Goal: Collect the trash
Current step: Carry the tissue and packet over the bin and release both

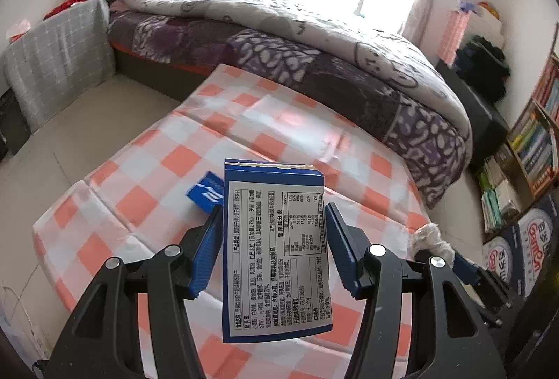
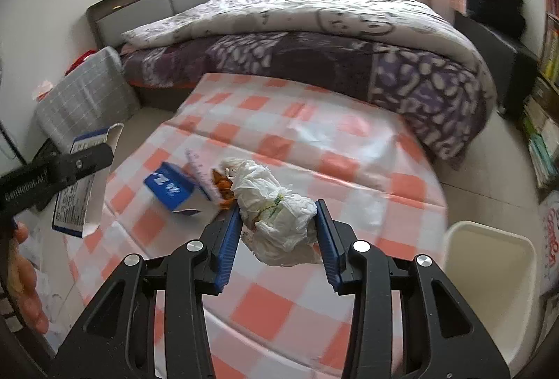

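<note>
at lower centre of each wrist view, the left gripper [image 1: 274, 235] is clamped on an upright flattened box [image 1: 276, 249], the right gripper [image 2: 278, 228] on crumpled tissue [image 2: 276, 214], white bin [image 2: 489, 260] lying lower right, nearer the right hand.

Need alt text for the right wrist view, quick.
Right claw grips a crumpled white tissue wad above a pink-checked table. A blue carton and orange scraps lie beyond; a white bin sits right.
</note>
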`<state>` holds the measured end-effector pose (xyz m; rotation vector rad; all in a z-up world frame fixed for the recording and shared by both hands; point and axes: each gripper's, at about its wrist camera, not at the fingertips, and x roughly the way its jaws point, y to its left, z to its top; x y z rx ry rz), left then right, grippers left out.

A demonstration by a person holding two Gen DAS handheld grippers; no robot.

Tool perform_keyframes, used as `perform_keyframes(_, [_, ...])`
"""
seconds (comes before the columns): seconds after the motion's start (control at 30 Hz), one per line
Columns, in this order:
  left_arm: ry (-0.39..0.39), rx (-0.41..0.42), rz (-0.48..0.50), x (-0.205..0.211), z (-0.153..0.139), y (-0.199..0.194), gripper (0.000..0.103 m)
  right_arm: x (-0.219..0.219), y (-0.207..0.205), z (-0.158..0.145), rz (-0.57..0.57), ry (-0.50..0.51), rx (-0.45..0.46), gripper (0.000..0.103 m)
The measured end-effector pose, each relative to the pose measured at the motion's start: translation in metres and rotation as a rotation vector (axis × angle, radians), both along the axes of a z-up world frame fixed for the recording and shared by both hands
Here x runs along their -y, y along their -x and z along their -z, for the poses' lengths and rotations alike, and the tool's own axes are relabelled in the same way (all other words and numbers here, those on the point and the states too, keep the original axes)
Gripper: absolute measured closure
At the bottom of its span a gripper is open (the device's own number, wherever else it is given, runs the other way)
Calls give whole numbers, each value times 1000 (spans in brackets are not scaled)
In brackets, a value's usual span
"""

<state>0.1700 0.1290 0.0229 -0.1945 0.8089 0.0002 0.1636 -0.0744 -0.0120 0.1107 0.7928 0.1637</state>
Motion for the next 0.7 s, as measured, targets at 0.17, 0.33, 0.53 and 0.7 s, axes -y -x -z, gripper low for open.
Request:
perform_keyframes(0.17, [-10, 5, 45, 29, 1, -1, 46, 30, 7, -5, 58, -2, -2, 63])
perform_keyframes(0.33, [-21, 12, 87, 56, 2, 0, 46, 66, 15, -10, 131, -14, -4, 63])
perform_keyframes(0.53, [-29, 17, 148, 88, 5, 2, 46, 110, 26, -14, 220, -23, -20, 63])
perform_keyframes(0.7, [-38, 20, 201, 117, 9, 5, 46, 152, 37, -13, 314, -37, -51, 63])
